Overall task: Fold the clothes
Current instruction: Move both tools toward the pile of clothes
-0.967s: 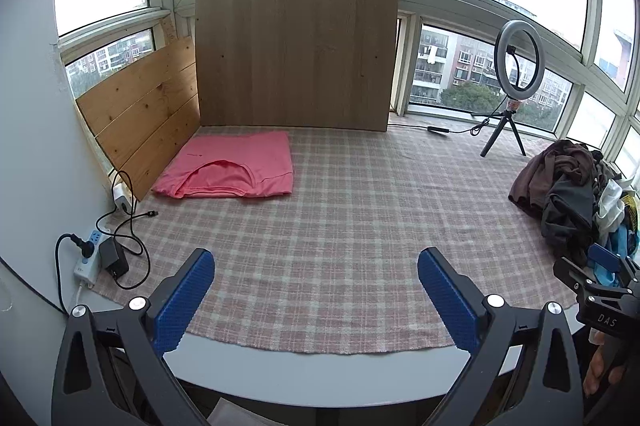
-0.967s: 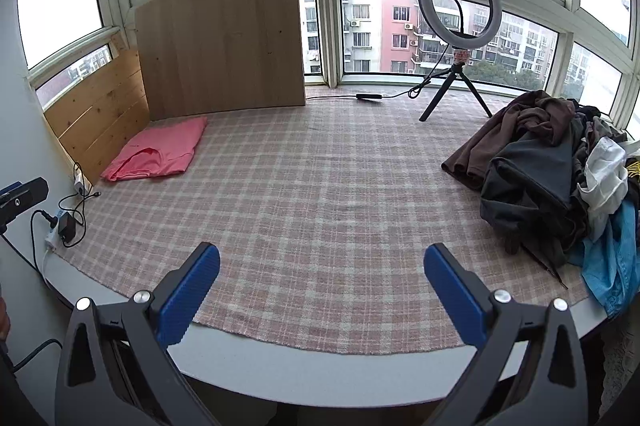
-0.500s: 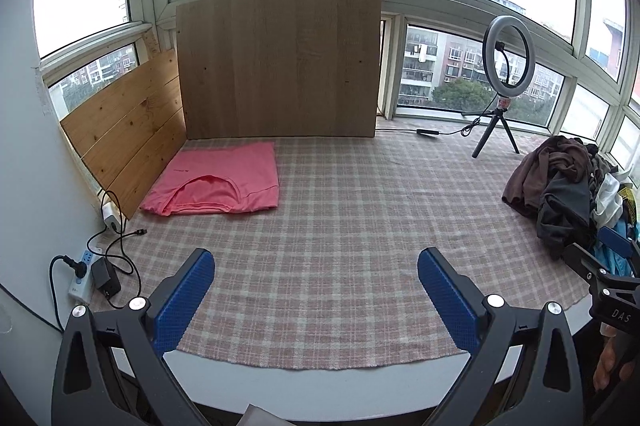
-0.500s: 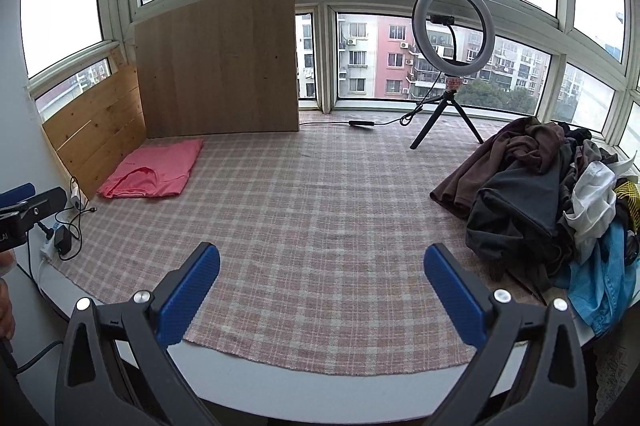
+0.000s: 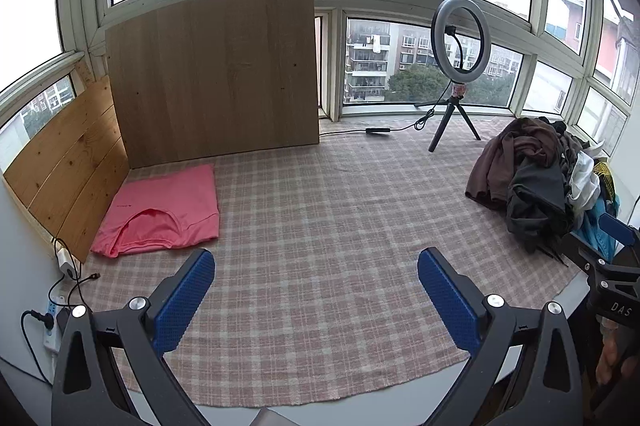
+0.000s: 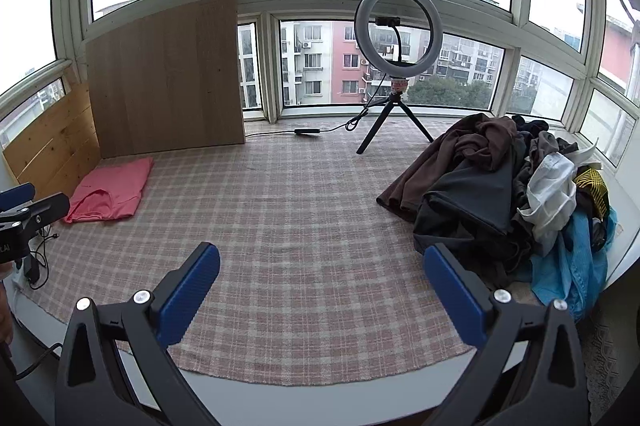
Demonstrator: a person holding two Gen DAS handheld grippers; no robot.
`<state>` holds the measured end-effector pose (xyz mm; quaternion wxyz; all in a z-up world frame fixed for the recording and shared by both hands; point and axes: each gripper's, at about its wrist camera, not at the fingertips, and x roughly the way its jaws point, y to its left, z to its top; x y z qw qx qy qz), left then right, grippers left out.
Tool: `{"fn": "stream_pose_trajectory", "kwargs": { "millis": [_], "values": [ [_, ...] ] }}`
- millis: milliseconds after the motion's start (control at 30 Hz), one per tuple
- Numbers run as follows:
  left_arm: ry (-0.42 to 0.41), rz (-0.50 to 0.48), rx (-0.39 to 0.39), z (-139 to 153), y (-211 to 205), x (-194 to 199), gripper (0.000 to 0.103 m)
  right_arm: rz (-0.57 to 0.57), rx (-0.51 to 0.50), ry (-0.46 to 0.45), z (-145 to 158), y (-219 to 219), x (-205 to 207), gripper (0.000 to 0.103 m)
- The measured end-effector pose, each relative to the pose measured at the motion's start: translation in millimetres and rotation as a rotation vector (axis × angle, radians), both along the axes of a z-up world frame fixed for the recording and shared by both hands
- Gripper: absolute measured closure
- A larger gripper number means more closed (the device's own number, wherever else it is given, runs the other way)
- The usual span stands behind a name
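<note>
Left gripper (image 5: 314,300) and right gripper (image 6: 322,292) both gape wide, holding nothing, and have drawn back from the checked cloth (image 5: 328,226). Folded pink shirt (image 5: 160,212) stays far left; clothes pile (image 6: 516,202) stays right, untouched.

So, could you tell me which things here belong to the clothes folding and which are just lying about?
Part of the job:
- pile of unfolded clothes
- folded pink shirt
- plaid cloth
- left gripper, open
- right gripper, open

Lying about:
- ring light on tripod
- wooden board
- power strip
</note>
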<state>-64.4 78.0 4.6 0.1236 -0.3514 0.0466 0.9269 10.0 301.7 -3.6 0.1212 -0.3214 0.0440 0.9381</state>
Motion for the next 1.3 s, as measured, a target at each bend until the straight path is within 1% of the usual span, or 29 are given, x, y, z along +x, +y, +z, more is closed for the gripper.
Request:
{"fn": "stream_pose_trajectory", "kwargs": {
  "millis": [133, 367, 567, 667, 867, 1100, 1300],
  "values": [
    [-0.006, -0.054, -0.001, 0, 13, -12, 0.001, -0.058, 0.023, -0.006, 3, 6, -1, 0.000],
    [-0.013, -0.165, 0.003, -1, 37, -34, 0.001, -0.152, 0.024, -0.014, 6, 24, -2, 0.000],
    [0.025, -0.226, 0.001, 4, 49, -50, 0.001, -0.242, 0.037, -0.027, 8, 36, -9, 0.000],
    [0.019, -0.270, 0.018, 6, 54, -64, 0.001, -0.288, 0.044, -0.026, 12, 43, -12, 0.000],
    [0.039, -0.339, 0.029, 13, 69, -86, 0.002, -0.387, 0.072, -0.026, 25, 58, -15, 0.000],
    [0.031, -0.385, 0.050, 14, 85, -100, 0.002, -0.446, 0.088, -0.037, 30, 74, -13, 0.000],
    [0.029, -0.391, 0.062, 11, 97, -101, 0.002, -0.482, 0.079, -0.022, 32, 94, -5, 0.000]
  ]
}}
